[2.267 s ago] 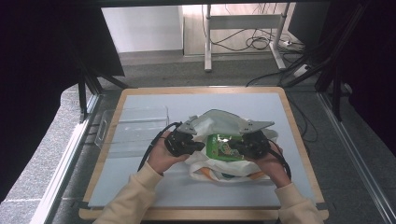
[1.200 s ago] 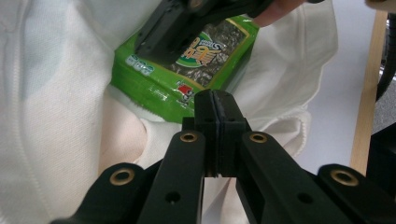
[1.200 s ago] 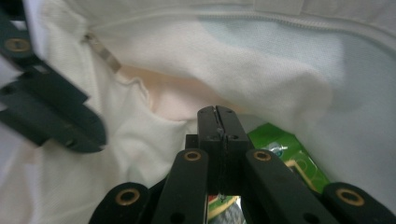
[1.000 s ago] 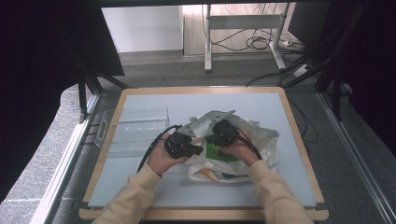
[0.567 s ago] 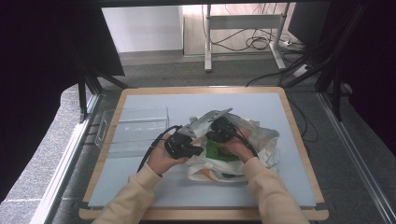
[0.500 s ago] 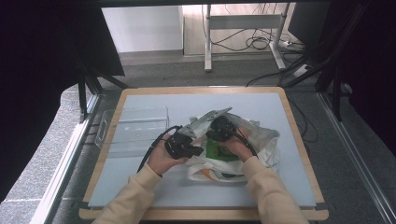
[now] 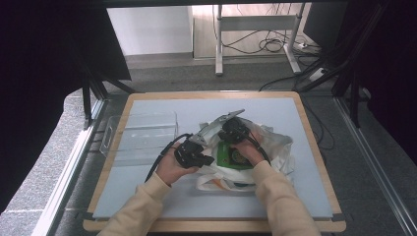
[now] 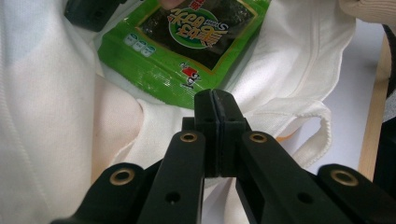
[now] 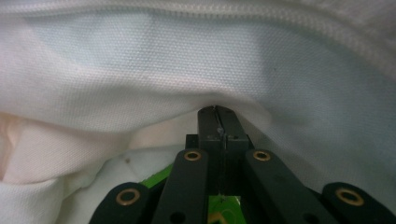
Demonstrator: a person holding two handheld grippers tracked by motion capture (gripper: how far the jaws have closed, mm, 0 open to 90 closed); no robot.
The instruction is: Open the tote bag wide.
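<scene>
The left gripper (image 8: 215, 100) had its jaws pressed together, with a fold of a white cloth bag (image 8: 56, 116) lying around their tips; whether any cloth was pinched between them could not be told. Just beyond the tips lay a green snack packet (image 8: 187, 46) inside the bag's opening. The right gripper (image 9: 218, 114) also had its jaws pressed flat together, nosed up against the bag's white weave, which draped over and blocked everything ahead; a sliver of green showed beneath the jaws. From the high view, both hands worked close together over the crumpled bag (image 7: 275, 147) on the grey counter (image 7: 147, 196), with a clear plastic tray (image 7: 140, 135) just beside the left hand (image 7: 172, 167).
</scene>
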